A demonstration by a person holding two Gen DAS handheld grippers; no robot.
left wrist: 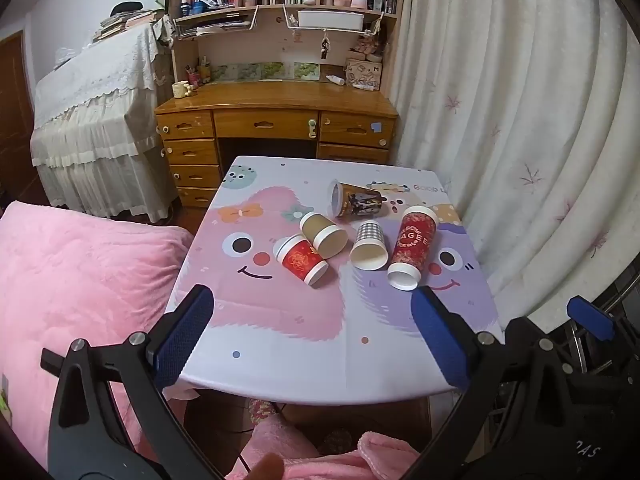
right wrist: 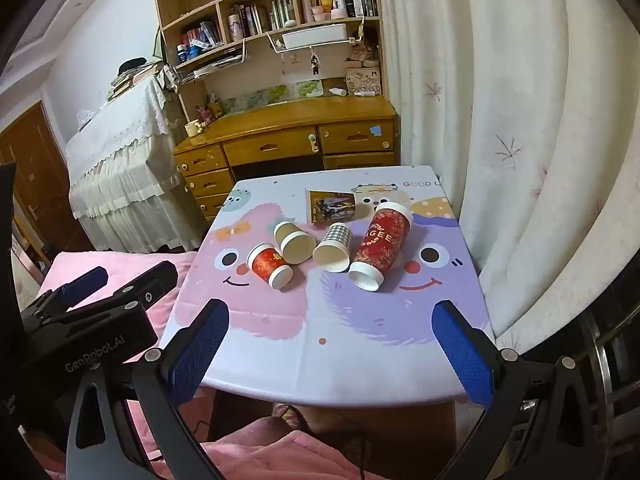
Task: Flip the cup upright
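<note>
Tools first: the left tool [left wrist: 312, 336] and the right tool [right wrist: 332, 344] both hang over the near edge of the tabletop [left wrist: 280, 360], blue pads spread wide, holding nothing. Beyond them, 5 cups lie on their sides mid-tabletop. The small red cup [left wrist: 301, 259] and tan cup [left wrist: 323, 234] touch, mouths toward the near right. The checked cup [left wrist: 370, 245] opens toward the camera. The tall red cup [left wrist: 410, 246] runs near-to-far, its lettering partly cut off. Farthest, the dark patterned cup [left wrist: 356, 200] lies crosswise, mouth facing left; its print is hard to read.
</note>
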